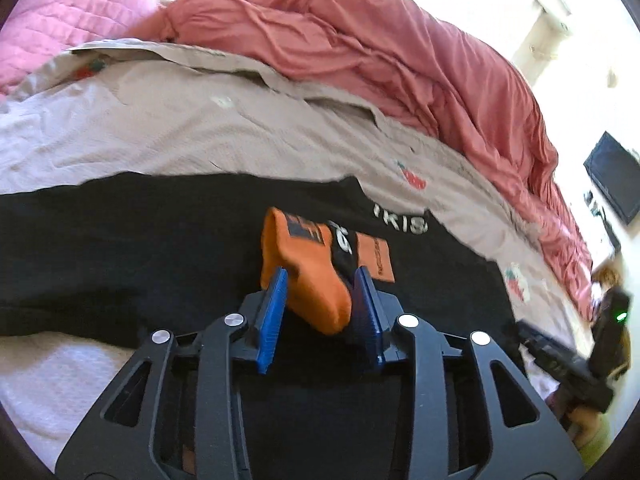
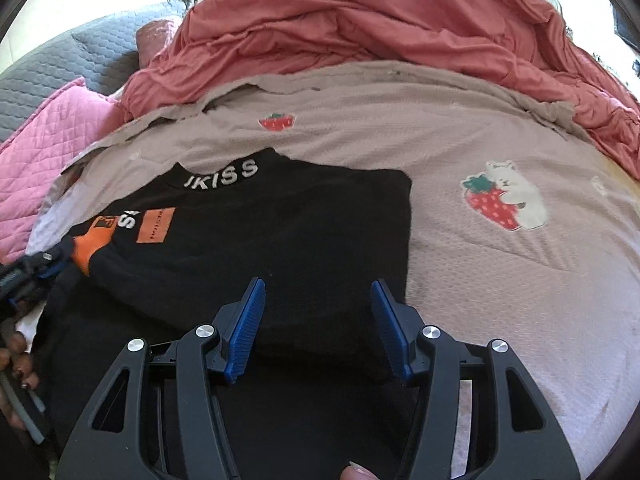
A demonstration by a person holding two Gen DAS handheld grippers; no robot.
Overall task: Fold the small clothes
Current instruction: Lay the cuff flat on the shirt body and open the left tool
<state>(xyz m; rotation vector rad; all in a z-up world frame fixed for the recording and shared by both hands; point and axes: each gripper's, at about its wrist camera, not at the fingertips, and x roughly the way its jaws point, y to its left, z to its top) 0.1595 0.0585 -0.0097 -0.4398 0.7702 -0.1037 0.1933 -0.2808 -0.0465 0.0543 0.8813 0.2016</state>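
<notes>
Black shirt (image 2: pixel 248 240): lower part hidden behind the gripper frames in both views, so hem not visible. Collar lettering (image 1: pixel 402 222) is cut at its start, only "KIS"-like letters readable in left wrist view. Text on orange patch (image 2: pixel 156 226) too small to read. Orange cuff (image 1: pixel 304 268) sits between the left gripper (image 1: pixel 320 300) pads; real contact cannot be told. Right gripper (image 1: pixel 560 360) at right edge of the left view is blurred, jaws not seen there. Hand (image 2: pixel 18 364) at lower left edge is cut off.

Strawberry-print blanket (image 2: pixel 460 128), red duvet (image 2: pixel 360 12)
</notes>
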